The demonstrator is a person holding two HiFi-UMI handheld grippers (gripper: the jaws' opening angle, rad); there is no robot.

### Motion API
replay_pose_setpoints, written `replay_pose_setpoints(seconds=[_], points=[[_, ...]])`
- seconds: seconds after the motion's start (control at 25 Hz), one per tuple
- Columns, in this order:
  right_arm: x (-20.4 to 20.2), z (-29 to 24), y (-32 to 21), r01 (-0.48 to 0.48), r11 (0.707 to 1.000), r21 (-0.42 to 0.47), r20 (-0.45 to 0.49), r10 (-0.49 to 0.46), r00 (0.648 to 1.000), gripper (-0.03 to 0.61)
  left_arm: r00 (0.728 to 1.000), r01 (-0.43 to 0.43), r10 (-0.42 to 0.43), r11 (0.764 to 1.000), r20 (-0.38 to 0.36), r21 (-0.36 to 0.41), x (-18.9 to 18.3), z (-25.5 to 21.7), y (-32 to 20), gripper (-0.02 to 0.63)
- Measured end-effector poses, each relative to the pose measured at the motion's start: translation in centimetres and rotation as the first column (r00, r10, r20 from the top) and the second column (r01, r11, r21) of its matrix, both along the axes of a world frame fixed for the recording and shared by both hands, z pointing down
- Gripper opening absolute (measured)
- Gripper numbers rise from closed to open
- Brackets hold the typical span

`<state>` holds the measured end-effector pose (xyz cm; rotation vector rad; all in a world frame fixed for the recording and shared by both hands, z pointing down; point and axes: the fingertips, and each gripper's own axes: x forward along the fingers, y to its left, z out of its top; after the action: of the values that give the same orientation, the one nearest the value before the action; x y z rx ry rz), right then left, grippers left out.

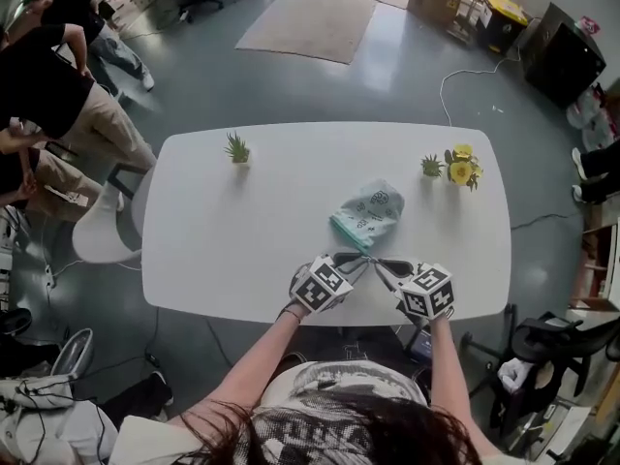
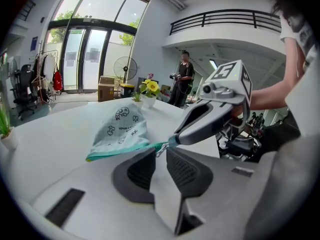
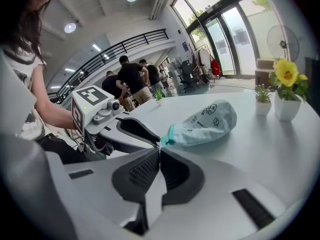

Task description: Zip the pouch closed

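A pale blue printed pouch with a teal zip edge lies on the white table, its zip end toward me. My right gripper is shut on the teal corner of the pouch, jaws meeting at the tips. My left gripper comes in from the left and stands open, a narrow gap between its pads. The small metal zip pull sits at that gap, free of the pads. The pouch rests slack on the table just beyond it.
A small green plant stands at the table's far left. Another small plant and a pot of yellow flowers stand at the far right. People and a white chair are left of the table.
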<state>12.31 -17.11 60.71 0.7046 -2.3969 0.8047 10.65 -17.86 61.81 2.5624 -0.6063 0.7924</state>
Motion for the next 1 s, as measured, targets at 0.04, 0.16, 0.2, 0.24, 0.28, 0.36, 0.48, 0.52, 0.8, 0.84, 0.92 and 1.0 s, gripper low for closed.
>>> replay_pose_setpoints(seconds=[0.04,0.16,0.2,0.24,0.28,0.36,0.48,0.52,0.8,0.84,0.92,1.0], points=[[0.0,0.0,0.0,0.000,1.000,0.000,-0.001,0.000,1.000,0.006,1.000,-0.002,0.002,1.000,0.005,-0.001,0.0,0.1,0.0,0.074],[-0.1,-0.1,-0.1,-0.003,1.000,0.005,-0.009,0.003,1.000,0.006,1.000,-0.014,0.014,1.000,0.014,-0.012,-0.1,0.3,0.1,0.043],[0.0,-0.1,-0.2,-0.007,1.000,0.006,-0.011,0.007,1.000,0.006,1.000,-0.022,0.023,1.000,0.010,-0.018,-0.1,0.3,0.2,0.031],[0.0,-0.1,-0.2,-0.012,1.000,0.007,-0.011,0.012,1.000,0.006,1.000,-0.028,0.028,0.999,0.003,-0.024,-0.1,0.3,0.4,0.023],[0.1,-0.1,-0.2,-0.015,1.000,0.007,-0.012,0.015,1.000,0.006,1.000,-0.028,0.028,0.999,-0.006,-0.030,-0.1,0.2,0.4,0.021],[0.1,-0.2,-0.1,-0.018,1.000,0.006,-0.012,0.018,1.000,0.006,1.000,-0.018,0.018,0.999,-0.015,-0.041,-0.1,0.1,0.4,0.020],[-0.1,-0.1,-0.1,-0.011,1.000,0.010,-0.019,0.012,1.000,0.005,1.000,-0.004,0.004,0.998,-0.003,-0.056,-0.4,0.3,0.2,0.018],[-0.2,-0.1,-0.1,-0.007,1.000,0.013,-0.023,0.008,1.000,0.005,1.000,0.000,0.000,0.998,0.003,-0.060,-0.6,0.4,0.1,0.018],[-0.2,0.1,-0.1,-0.002,1.000,0.018,-0.039,0.002,0.999,0.005,1.000,-0.007,0.006,0.996,-0.005,-0.086,-0.7,0.8,-0.3,0.020],[-0.1,0.1,-0.2,-0.003,1.000,0.020,-0.041,0.004,0.999,0.005,1.000,-0.011,0.010,0.996,-0.002,-0.085,-0.7,0.8,-0.4,0.020],[0.1,0.1,-0.3,-0.008,1.000,0.024,-0.045,0.009,0.999,0.004,1.000,-0.005,0.006,0.996,0.012,-0.084,-1.0,1.0,-0.7,0.018],[0.4,0.1,-0.3,-0.013,1.000,0.023,-0.047,0.014,0.999,0.003,0.999,0.022,-0.020,0.996,0.027,-0.092,-1.8,1.5,-1.3,0.018]])
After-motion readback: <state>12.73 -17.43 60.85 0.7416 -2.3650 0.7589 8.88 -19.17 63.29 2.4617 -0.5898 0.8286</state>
